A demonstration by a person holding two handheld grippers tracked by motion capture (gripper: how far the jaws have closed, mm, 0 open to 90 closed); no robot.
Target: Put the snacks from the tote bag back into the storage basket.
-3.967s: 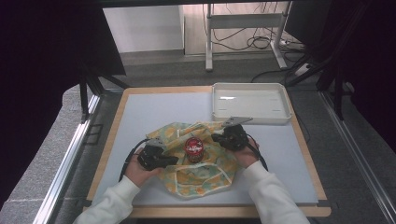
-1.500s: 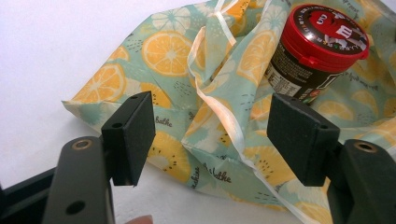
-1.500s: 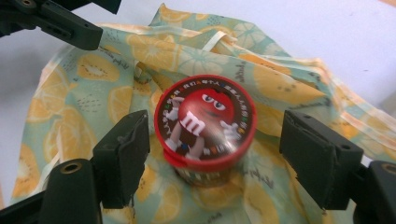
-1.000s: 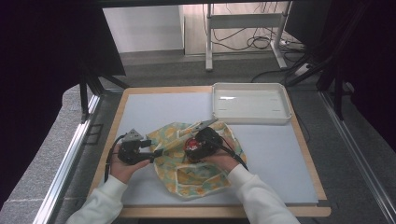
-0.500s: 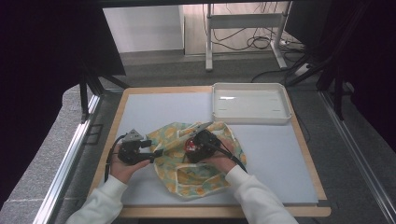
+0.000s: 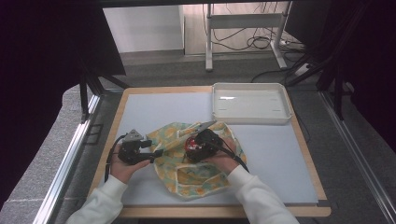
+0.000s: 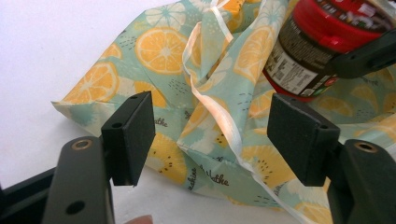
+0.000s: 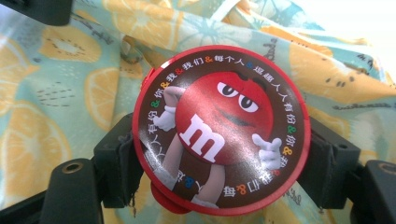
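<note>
High view first: the right gripper [image 6: 192, 145] sits over the middle of a cloth with orange slices [image 6: 198, 165] printed on it, and the cloth lies spread on the counter [image 6: 280, 158]. A red candy tub [image 6: 190, 145] is between this gripper's jaws. In the right gripper view the red candy tub [image 8: 220, 123] is seen from the top, with a round red lid and a red cartoon face on it. One black pad presses on each side of the tub, so the right gripper [image 8: 219, 154] is gripping it. Its jaws have just been closing in on the tub. The cloth [image 8: 60, 84] lies under and behind the tub.

The left gripper [image 6: 159, 152] is at the left edge of the cloth, close to the tub but not touching it. In the left gripper view its jaws stand wide apart, so the left gripper [image 7: 215, 135] is open. A fold of the cloth [image 7: 205, 93] with a pale ribbon edge lies between the jaws, but the pads do not press on it. The tub [image 7: 322, 46] is up at the top right there, and the picture cuts off its top.

From above, the right hand [image 6: 219, 158] hides most of the tub. A white tray [image 6: 250, 103] sits at the far side of the counter, well apart from the cloth.
</note>
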